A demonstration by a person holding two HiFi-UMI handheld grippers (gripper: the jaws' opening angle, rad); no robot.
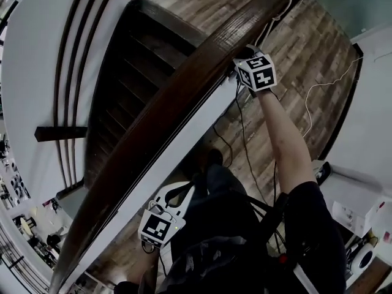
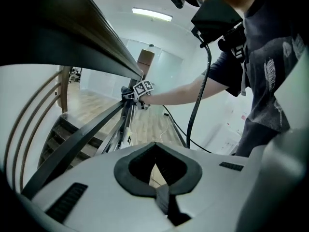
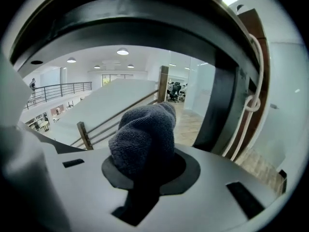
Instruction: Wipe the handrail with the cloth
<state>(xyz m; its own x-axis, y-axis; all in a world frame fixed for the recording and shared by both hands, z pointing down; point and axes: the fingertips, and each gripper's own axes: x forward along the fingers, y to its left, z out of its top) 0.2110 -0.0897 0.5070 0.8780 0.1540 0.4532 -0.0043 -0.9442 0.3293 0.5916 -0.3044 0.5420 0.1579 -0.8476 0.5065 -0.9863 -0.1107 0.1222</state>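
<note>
A dark wooden handrail (image 1: 184, 90) runs diagonally from upper right to lower left. My right gripper (image 1: 245, 59) sits against its right side near the top, shut on a bunched grey cloth (image 3: 145, 137). In the right gripper view, the cloth sticks out of the right gripper (image 3: 144, 174) just under the handrail (image 3: 145, 18). The head view hides the cloth behind the marker cube (image 1: 257, 72). My left gripper (image 1: 177, 196) hangs low beside the person's body, below the rail and apart from it. In its own view the left gripper (image 2: 158, 190) is shut with nothing in it, and the handrail (image 2: 72, 33) passes above.
Dark stairs (image 1: 135, 84) descend left of the rail. A white panel (image 1: 196, 133) runs under it. A white cord (image 3: 251, 103) is knotted on the post beside the rail's end. Black and white cables (image 1: 318, 87) trail over the wood floor. White boxes (image 1: 355, 207) stand at right.
</note>
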